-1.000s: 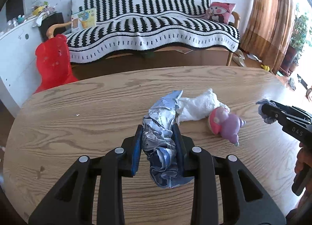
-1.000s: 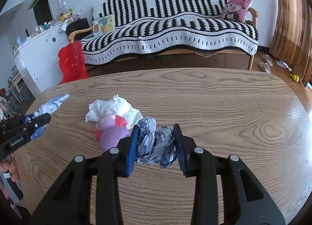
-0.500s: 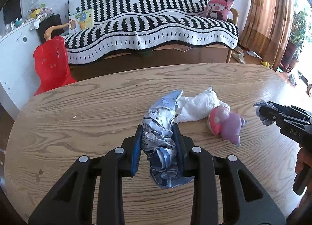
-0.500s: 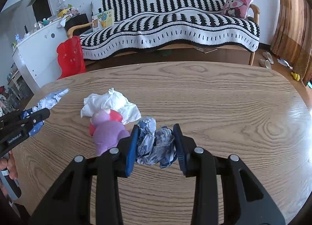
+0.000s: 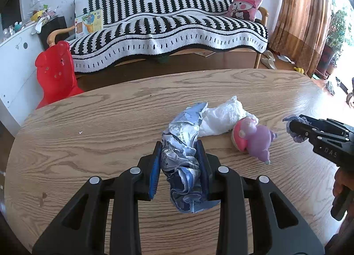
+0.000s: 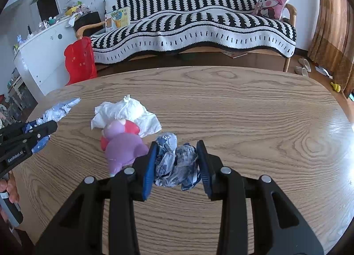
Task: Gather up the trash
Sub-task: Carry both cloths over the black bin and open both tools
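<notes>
Behind the oak-grain worktop (image 5: 88,126) stand a striped sofa (image 5: 168,25) and a red stool (image 5: 55,71).

Left wrist view: the left claw (image 5: 179,162) is closed to a narrow gap on a long crumpled blue-and-white wrapper (image 5: 183,144), which sticks out well past the fingertips and sags below them. Its far end lies just beside a white tissue (image 5: 221,118), which touches a pink-and-purple toy (image 5: 254,137). To the right, the right claw (image 5: 296,129) shows from the side with its own wad.

Right wrist view: the right claw (image 6: 177,157) is pinched on a smaller crumpled wad (image 6: 177,162), held between the blue pads (image 6: 150,166). The toy (image 6: 121,142) sits just left of the left finger, the tissue (image 6: 126,111) behind it.

Risks, as I judge them: the long wrapper is gripped only at its middle, so a quick swing could let it slide out. Its loose end may catch the tissue and drag it. The right claw could knock the toy off the worktop. The tissue remains uncollected, and both claws are full.
</notes>
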Tool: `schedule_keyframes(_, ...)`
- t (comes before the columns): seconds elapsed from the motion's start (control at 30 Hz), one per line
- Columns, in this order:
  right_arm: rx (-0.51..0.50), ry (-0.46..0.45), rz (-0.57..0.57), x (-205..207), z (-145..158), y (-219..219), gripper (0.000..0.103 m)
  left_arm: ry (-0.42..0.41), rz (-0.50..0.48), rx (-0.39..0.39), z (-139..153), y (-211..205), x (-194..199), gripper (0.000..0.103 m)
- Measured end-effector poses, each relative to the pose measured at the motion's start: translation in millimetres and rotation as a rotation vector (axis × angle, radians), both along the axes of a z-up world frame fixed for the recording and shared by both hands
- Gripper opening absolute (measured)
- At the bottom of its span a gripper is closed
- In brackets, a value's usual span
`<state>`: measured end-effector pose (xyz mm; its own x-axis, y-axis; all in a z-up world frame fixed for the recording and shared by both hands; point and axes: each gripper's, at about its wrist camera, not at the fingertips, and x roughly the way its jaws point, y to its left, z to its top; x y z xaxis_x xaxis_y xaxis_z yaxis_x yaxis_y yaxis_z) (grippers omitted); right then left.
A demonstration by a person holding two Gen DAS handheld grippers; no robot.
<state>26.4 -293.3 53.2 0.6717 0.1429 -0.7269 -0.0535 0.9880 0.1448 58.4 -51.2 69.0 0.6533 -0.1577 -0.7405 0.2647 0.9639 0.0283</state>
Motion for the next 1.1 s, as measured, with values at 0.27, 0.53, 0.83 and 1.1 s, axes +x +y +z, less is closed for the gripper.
schedule_keyframes(0.27,-0.018,-0.169,-0.094,-67,67,-31,0.036,0.008,-0.116,-0.113,18,-37,-29,0.029)
schedule_keyframes(0.53,-0.045,-0.207,-0.209,-231,73,-104,0.036,0.034,-0.524,-0.281,63,-115,-148,0.029)
schedule_keyframes(0.83,0.025,-0.140,-0.341,-380,66,-203,0.038,0.258,-0.948,-0.156,14,-303,-309,0.029)
schedule_keyframes(1.1,0.329,0.067,-0.437,-446,-83,-230,0.038,0.450,-0.945,0.052,-93,-349,-348,0.029)
